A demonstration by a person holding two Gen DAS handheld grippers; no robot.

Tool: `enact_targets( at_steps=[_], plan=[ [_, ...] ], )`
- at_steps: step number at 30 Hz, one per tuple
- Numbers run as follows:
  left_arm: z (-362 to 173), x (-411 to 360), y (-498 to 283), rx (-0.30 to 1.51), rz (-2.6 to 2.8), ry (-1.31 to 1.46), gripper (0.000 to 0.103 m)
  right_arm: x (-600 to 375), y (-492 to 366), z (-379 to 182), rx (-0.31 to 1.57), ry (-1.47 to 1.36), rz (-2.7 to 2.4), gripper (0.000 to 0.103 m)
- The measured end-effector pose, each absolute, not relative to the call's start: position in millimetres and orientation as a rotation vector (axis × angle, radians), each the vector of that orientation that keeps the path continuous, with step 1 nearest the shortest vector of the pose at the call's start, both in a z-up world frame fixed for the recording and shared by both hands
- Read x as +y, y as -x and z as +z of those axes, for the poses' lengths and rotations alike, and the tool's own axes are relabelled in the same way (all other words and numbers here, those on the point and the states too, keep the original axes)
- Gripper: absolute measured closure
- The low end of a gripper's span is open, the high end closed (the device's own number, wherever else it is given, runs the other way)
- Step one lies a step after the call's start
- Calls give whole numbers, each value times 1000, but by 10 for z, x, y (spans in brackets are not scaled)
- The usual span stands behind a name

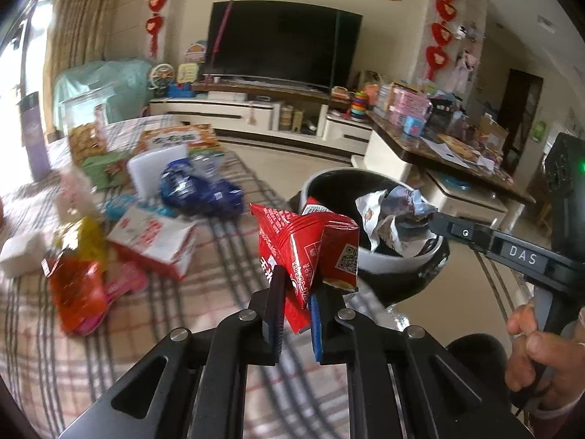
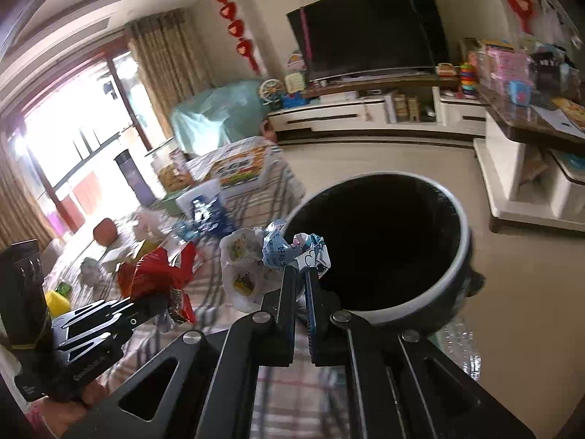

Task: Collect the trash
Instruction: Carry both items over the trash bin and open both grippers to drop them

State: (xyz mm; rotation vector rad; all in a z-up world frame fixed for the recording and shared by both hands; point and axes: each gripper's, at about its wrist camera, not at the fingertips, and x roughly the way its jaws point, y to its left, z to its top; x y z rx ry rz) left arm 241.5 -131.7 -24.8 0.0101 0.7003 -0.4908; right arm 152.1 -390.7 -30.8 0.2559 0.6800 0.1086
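Left claw [image 1: 298, 289]: clamped on a red packet [image 1: 292, 241], held above the desk [image 1: 175, 314] edge, just short of the bin [image 1: 369, 259].
Right claw [image 2: 300, 281]: clamped on a crumpled wrapper [image 2: 256, 259], at the bin [image 2: 384, 248] rim, not yet released.
Bin: black inside; contents cannot be told.
Desk, outstanding: blue bag [image 1: 197, 190], orange packet [image 1: 78, 292], red-and-white box [image 1: 153, 237], other wrappers and boxes.
Progress, judged: early to middle; two pieces in transit, much litter left.

Black television [image 1: 283, 45] above white cabinet [image 1: 234, 113]
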Motion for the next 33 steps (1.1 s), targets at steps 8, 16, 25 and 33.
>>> enact_targets(
  at_steps=[8,16,25,33],
  plan=[
    [-212,-1704,-2729,693,-530,-49,93,-4253,-1609,-353,682,-274,46,98],
    [-249,-2055,-2997,708,-552,-85,93,-4460,-1693,-404,694,-285,16,98],
    [-297,-2340,-3242,760,-557,-112,92,-4579,-1840,-461,716,-291,10,98],
    [-268,-2487,-3338,774,-558,-122,68,-4676,-1931,-500,740,-321,4,92]
  ],
)
